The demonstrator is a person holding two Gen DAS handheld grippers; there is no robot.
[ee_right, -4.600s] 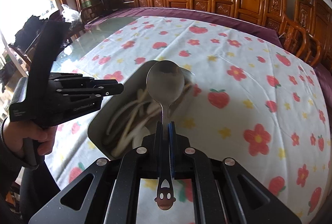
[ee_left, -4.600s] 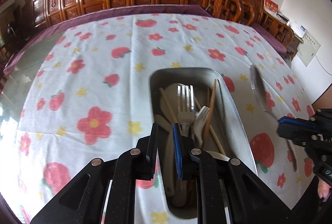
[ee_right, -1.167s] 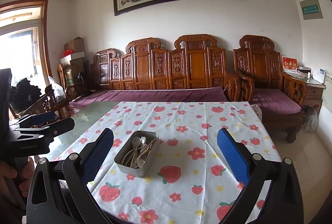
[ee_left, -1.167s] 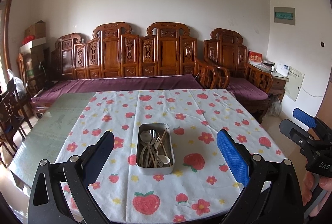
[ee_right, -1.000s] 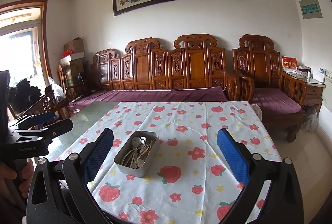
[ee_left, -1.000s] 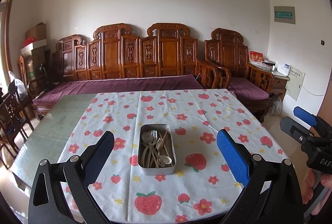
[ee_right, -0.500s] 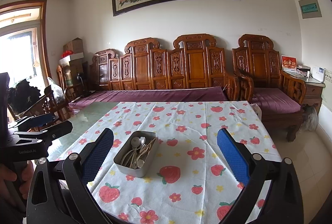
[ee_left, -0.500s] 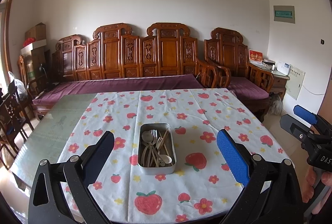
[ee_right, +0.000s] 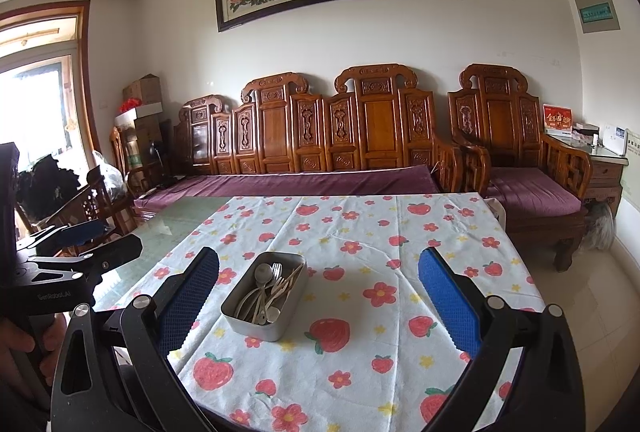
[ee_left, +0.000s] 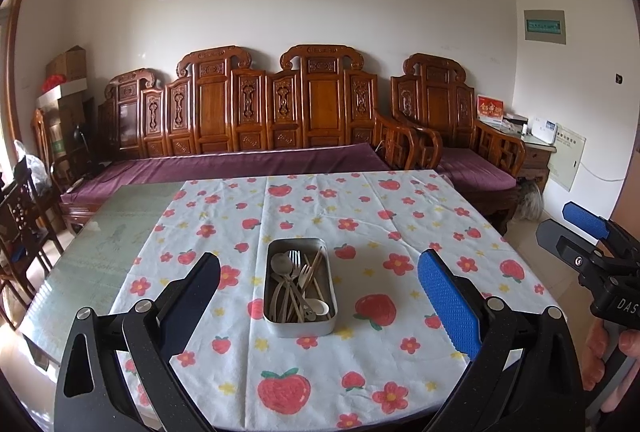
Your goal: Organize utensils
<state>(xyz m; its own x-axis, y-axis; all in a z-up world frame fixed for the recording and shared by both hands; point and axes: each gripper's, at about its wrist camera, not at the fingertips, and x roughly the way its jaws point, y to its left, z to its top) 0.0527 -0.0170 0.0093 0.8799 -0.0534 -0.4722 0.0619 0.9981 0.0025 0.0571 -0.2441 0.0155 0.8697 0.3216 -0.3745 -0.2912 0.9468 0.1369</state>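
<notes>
A rectangular metal tin stands on the strawberry tablecloth and holds several utensils: spoons, forks and chopsticks. It also shows in the right wrist view with the utensils inside. My left gripper is wide open and empty, held back from the table's near edge. My right gripper is wide open and empty too, pulled back likewise. Each gripper shows at the side of the other's view, the right one and the left one.
A carved wooden sofa with purple cushions stands behind the table. A bare glass tabletop lies left of the cloth. An armchair and a side table stand at the right. Boxes are stacked at the far left.
Since 4.6 s ago both grippers let go of a fork and a spoon over the tin, opened and drew far back. Over the last second almost nothing has moved.
</notes>
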